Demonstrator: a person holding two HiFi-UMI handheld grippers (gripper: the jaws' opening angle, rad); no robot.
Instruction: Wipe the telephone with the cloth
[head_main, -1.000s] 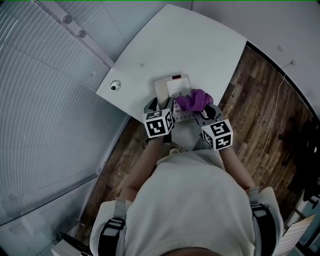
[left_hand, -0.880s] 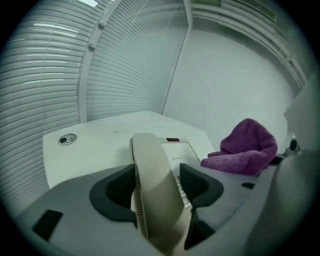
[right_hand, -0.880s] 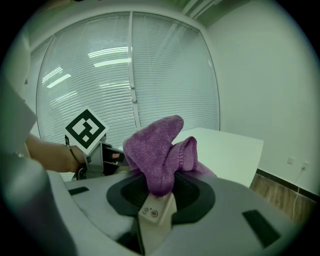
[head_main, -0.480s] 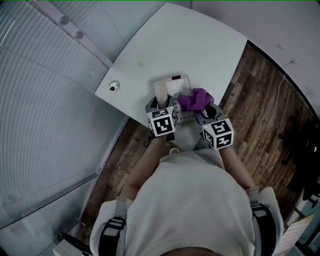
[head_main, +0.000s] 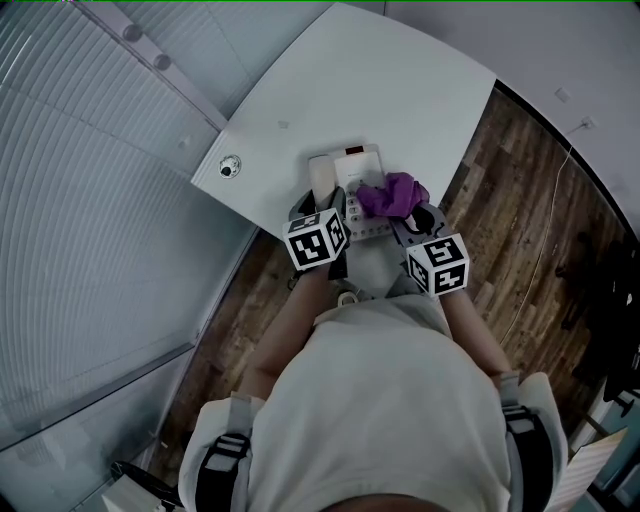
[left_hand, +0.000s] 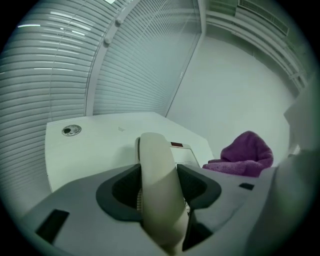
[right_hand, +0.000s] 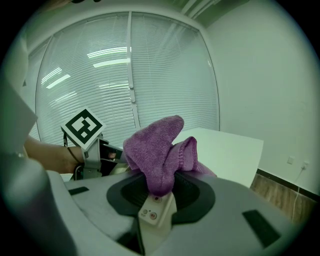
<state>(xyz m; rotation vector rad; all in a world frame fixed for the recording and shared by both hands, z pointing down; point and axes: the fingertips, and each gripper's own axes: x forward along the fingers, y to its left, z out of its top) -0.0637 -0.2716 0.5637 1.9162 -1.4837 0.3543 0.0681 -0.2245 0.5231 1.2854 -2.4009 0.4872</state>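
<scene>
A white telephone (head_main: 358, 172) sits at the near edge of the white table (head_main: 400, 90). Its handset (head_main: 322, 180) lies along the phone's left side. My left gripper (head_main: 323, 208) reaches over that end, and in the left gripper view the handset (left_hand: 157, 175) fills the gap between the jaws of the left gripper (left_hand: 159, 186), which are closing with both pads against it. A purple cloth (head_main: 392, 195) rests bunched on the phone's right side. My right gripper (right_hand: 160, 192) is shut on the purple cloth (right_hand: 157, 150), just above a buttoned corner of the telephone (right_hand: 152, 212).
A round metal grommet (head_main: 229, 166) is set in the table's left corner. Slatted blinds (head_main: 90, 200) run along the left. Wood floor (head_main: 520, 180) with a thin cable (head_main: 545, 240) lies to the right. The person stands against the table's near edge.
My left gripper has shifted slightly forward along the handset. The right gripper and cloth have stayed almost in place on the phone.
</scene>
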